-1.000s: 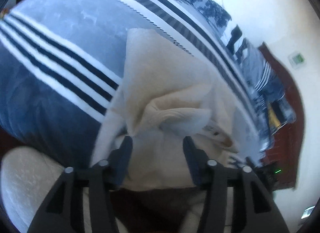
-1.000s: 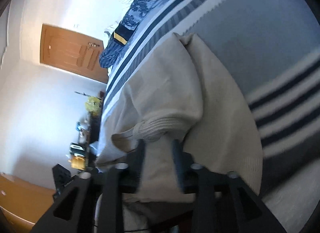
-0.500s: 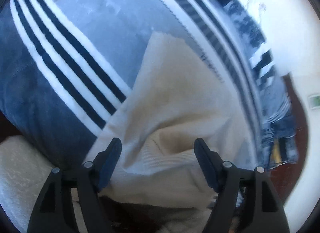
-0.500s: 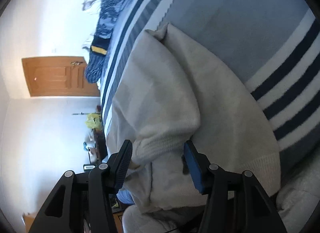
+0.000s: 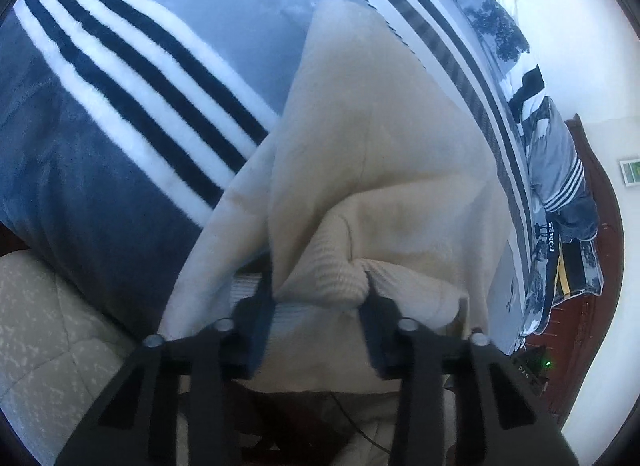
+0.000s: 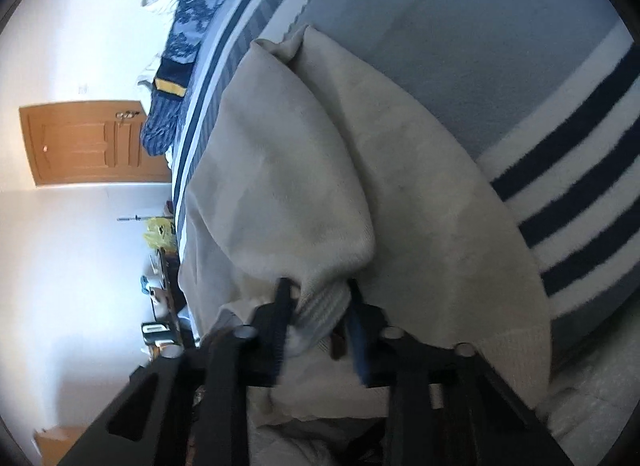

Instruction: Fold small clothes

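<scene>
Cream sweater [image 5: 384, 169]: spread on striped blanket [image 5: 132, 77] over bed. Left claw [image 5: 320, 298]: jaws closing, ribbed cuff [image 5: 340, 270] pinched between pads. Right claw [image 6: 320, 302]: jaws closing, nearly together, second ribbed cuff [image 6: 322, 304] clamped.

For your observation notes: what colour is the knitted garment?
Cream garment, clearest in left wrist view.

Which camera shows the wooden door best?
The right wrist view. The door stands whole and shut against the white wall, left of the bed. The left wrist view shows no door, only dark red wood at its right edge.
</scene>
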The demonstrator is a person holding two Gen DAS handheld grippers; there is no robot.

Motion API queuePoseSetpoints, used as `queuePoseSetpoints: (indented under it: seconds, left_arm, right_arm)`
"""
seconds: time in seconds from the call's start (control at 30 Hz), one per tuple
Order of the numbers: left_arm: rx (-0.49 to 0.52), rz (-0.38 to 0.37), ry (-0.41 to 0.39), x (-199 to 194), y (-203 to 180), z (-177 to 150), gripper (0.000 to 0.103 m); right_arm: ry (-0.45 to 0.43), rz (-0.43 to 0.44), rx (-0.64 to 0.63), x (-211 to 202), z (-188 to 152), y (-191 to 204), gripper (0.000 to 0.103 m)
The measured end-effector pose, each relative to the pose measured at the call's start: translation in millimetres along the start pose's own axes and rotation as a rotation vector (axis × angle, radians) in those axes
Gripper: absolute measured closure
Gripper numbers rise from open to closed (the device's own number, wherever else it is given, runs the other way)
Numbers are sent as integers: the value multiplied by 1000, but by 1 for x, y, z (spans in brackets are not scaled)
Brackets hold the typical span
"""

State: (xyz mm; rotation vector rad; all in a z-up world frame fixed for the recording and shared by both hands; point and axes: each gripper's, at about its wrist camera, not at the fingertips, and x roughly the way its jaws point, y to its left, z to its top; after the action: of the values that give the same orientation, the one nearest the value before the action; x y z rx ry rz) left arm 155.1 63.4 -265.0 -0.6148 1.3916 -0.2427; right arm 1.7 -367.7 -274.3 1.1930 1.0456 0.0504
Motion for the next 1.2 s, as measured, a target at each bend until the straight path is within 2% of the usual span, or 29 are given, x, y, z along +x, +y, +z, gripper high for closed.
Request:
queuePoseSetpoints:
  seconds: [0.13,0.3,0.4,0.5,0.57,0.6,0.63,0.67,0.7,0.73,0.77,0.8,0.87,0.93,1.0,1.07,1.1,1.17,1.2]
  left_arm:
    - [63,9,-26,-15,-5,1,90]
    - [146,-48,-93,-53,-14,-8,102]
    - [211,17,-148,-65,-13,-22,103]
    - [164,-23,-69,-44,0,-24,103]
    - [104,-46,-17,-28,8,-25,103]
    - [95,-28,-13,-25,9,-27,100]
    - [105,39,-9,-21,6,-32,86]
    - [121,68,-10,-21,4,-35,75]
    - [141,84,-23,-22,0,-40,50]
    - [158,84,-42,-24,-3,-46,44]
    - [171,82,-54,-25,-6,-50,44]
    - [180,79,-58,-24,-8,-54,44]
    - [163,67,-43,-17,-10,-59,44]
    - [151,63,-22,-6,-15,-62,44]
    - [145,91,-39,0,-20,-58,44]
    - [141,104,-69,0,-18,-54,45]
    - [139,102,-80,1,-19,-50,50]
    - [135,93,-74,3,-23,-44,64]
    - [144,86,-73,1,-24,-43,83]
  right_arm:
    - [-38,-64,-150,-16,-1,15,98]
    - [-89,5,-269,-62,1,48,99]
    - [-97,-19,-343,-79,-8,61,99]
    - [-36,3,-319,-64,-16,45,99]
    - [3,-53,-309,-41,-21,33,99]
    - [2,-65,-306,-35,-23,28,98]
    - [3,-65,-302,-29,-23,26,95]
    - [3,-58,-287,-26,-24,20,95]
    - [8,-54,-281,-25,-23,18,95]
    - [10,-51,-287,-24,-23,17,93]
    - [3,-54,-296,-25,-21,18,84]
    - [-10,-62,-299,-26,-20,18,66]
    - [-53,-60,-287,-30,-17,17,47]
    - [-61,-27,-260,-32,-15,10,47]
    - [-64,-27,-218,-31,-7,3,47]
    - [-69,-17,-201,-30,-2,0,47]
    - [-65,-17,-192,-28,0,-2,47]
    - [-50,-16,-178,-21,3,-5,53]
    - [-42,-7,-178,-18,2,-6,65]
